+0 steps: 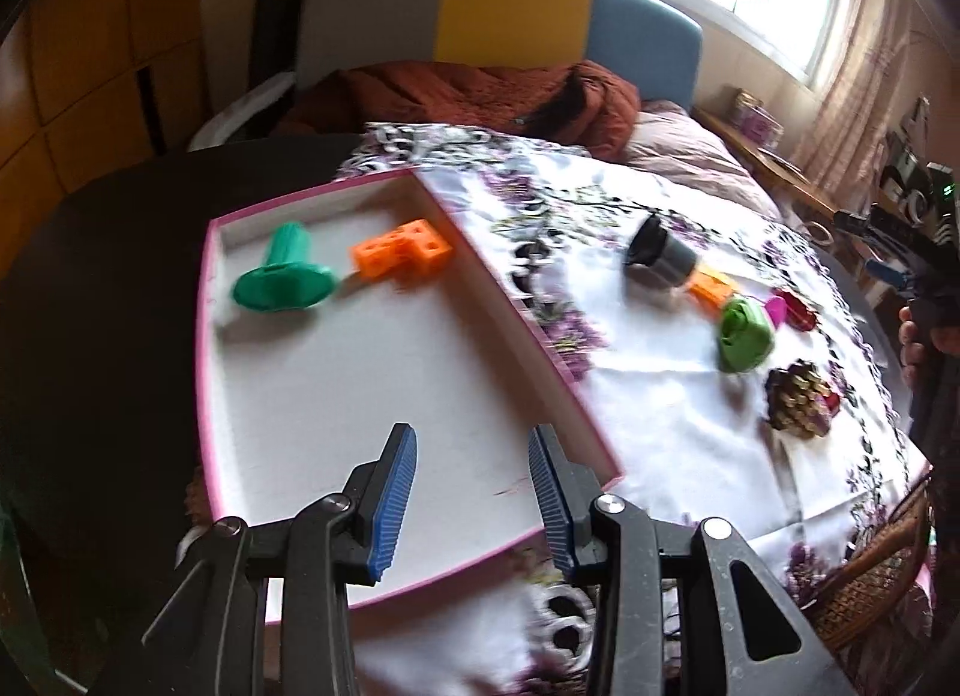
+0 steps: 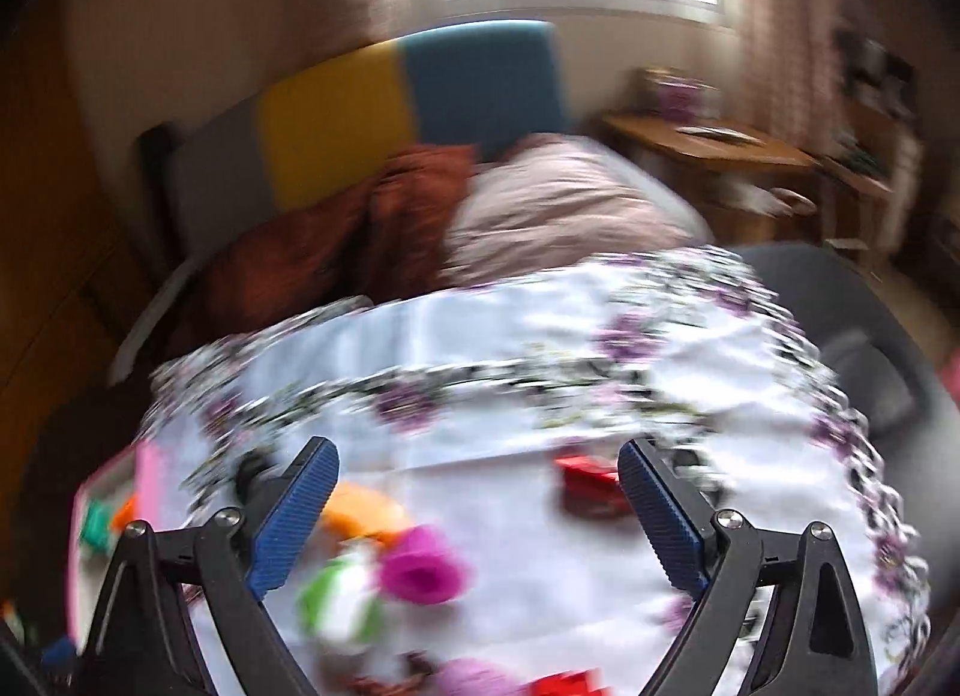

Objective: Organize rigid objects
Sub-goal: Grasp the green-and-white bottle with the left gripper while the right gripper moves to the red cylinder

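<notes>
No text, label, brand, number or sign can be read in either view; the right wrist view is too blurred to tell any print, and nothing in the left wrist view bears legible lettering
</notes>
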